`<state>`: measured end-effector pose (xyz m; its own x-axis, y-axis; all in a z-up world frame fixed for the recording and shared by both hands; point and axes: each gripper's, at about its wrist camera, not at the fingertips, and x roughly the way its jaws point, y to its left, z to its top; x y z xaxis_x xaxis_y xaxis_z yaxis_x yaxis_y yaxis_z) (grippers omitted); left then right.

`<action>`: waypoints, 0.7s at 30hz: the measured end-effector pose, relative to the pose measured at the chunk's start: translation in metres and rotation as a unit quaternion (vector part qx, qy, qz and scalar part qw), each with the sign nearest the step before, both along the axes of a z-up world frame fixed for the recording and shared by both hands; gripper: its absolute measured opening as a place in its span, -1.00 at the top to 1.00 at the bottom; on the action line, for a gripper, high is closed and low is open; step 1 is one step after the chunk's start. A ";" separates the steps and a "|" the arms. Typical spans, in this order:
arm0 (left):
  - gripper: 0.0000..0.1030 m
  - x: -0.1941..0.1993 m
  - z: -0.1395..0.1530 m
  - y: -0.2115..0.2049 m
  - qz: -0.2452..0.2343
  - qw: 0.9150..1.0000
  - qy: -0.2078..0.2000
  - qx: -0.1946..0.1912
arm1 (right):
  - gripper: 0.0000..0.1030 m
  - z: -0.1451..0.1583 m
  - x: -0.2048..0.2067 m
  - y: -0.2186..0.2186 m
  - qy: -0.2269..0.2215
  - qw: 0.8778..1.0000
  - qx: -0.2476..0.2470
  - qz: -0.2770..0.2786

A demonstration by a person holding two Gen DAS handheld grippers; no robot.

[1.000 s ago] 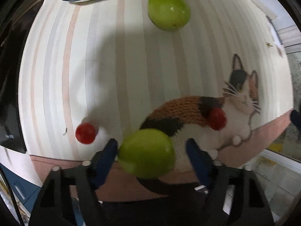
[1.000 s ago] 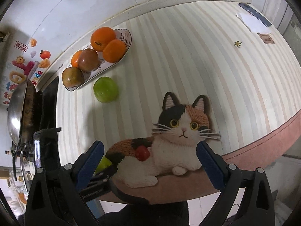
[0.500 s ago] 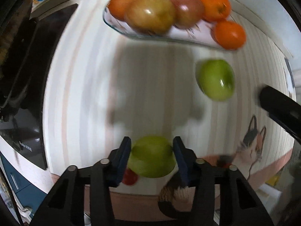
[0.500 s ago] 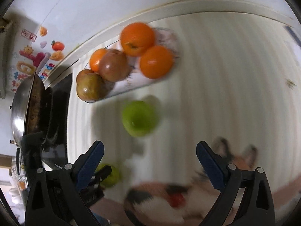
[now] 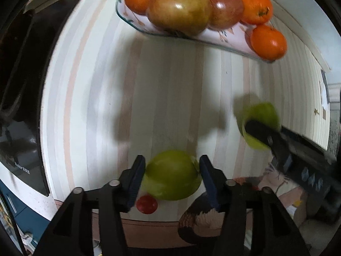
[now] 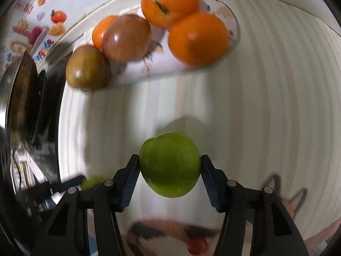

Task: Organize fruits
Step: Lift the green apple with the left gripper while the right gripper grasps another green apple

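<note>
A green apple [image 5: 172,177] sits between the pads of my left gripper [image 5: 172,162], above the striped table mat; the jaws are opening but both pads touch the fruit. My right gripper [image 6: 169,160] is closing, its pads against both sides of a second green apple [image 6: 170,164]. In the left wrist view this apple [image 5: 262,115] shows at the right, with a right finger [image 5: 277,136] across it. The patterned plate [image 5: 213,40] [image 6: 170,70] at the back holds several oranges and red-green fruits. A red cherry tomato [image 5: 146,204] lies below the left apple.
A black stove top [image 5: 21,85] borders the table on the left, with a steel wok [image 6: 12,98] on it. A cat-shaped mat [image 5: 202,217] lies near the front edge. The white wall with stickers [image 6: 32,32] stands right behind the plate.
My left gripper closed on its apple and carried it toward the plate. My right gripper came down over the second apple and its wide jaws closed onto it.
</note>
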<state>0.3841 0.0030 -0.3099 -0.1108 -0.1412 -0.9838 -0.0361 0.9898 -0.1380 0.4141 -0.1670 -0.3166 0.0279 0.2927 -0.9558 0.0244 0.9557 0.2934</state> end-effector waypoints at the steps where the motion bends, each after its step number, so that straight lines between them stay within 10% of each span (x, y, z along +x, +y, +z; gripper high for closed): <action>1: -0.11 -0.002 -0.004 -0.001 -0.006 1.000 0.008 -0.003 | -0.16 0.000 -0.007 -0.003 0.004 1.000 0.000 0.001; 11: -0.14 -0.030 -0.020 -0.027 -0.012 1.000 -0.007 0.011 | -0.16 0.000 -0.050 -0.028 0.004 1.000 0.001 -0.021; 21: -0.14 -0.032 0.026 -0.043 -0.009 0.998 -0.058 0.002 | -0.16 0.021 -0.051 -0.047 -0.021 0.999 0.018 -0.031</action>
<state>0.3518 -0.0396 -0.2843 0.0013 -0.1362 -0.9907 -0.0018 0.9907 -0.1362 0.3633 -0.2139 -0.2958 0.0860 0.3228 -0.9425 0.0697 0.9418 0.3289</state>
